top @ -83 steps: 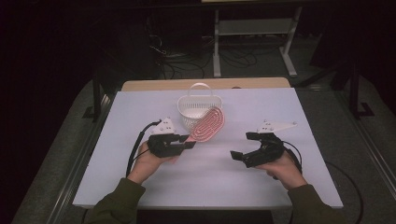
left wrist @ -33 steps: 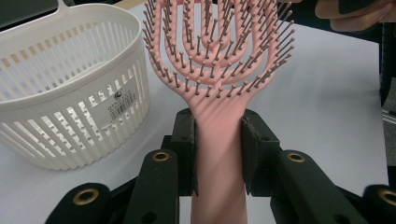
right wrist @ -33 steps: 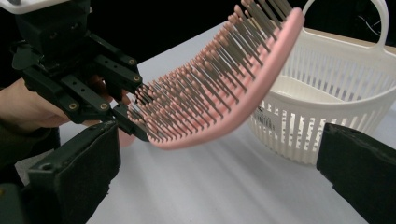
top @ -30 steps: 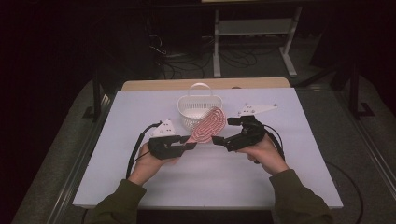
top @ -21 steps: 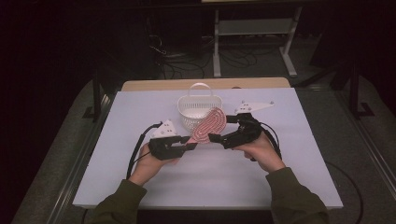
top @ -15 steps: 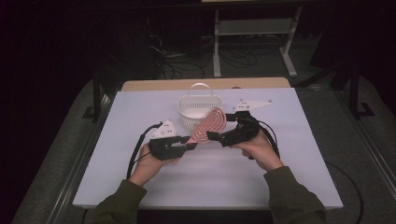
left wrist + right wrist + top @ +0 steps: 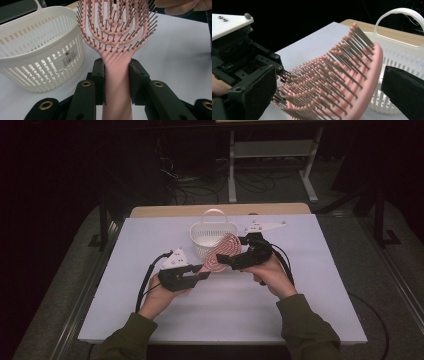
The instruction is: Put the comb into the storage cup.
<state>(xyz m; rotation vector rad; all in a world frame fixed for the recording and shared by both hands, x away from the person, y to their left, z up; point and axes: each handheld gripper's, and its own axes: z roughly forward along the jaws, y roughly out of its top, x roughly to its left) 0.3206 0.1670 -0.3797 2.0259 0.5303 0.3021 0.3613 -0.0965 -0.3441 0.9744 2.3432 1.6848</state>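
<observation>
Clearly light and stiff, the pink vented plastic hairbrush [image 7: 117, 42] sits at frame centre, its handle clamped by the left gripper [image 7: 117, 83]; the right gripper [image 7: 329, 92] straddles its bristly head, jaws unclenched.

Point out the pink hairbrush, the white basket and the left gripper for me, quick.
pink hairbrush [image 7: 117, 75], left gripper view, on its neck between the jaws.
white basket [image 7: 202, 236], high view, on its slatted front wall.
left gripper [image 7: 200, 272], high view, at its jaw tips, closed on the brush handle.

Hairbrush [image 7: 221, 254] sits betw. left gripper [image 7: 199, 272] & right gripper [image 7: 226, 261], just in front of basket [image 7: 203, 236] on table [image 7: 300, 295].
</observation>
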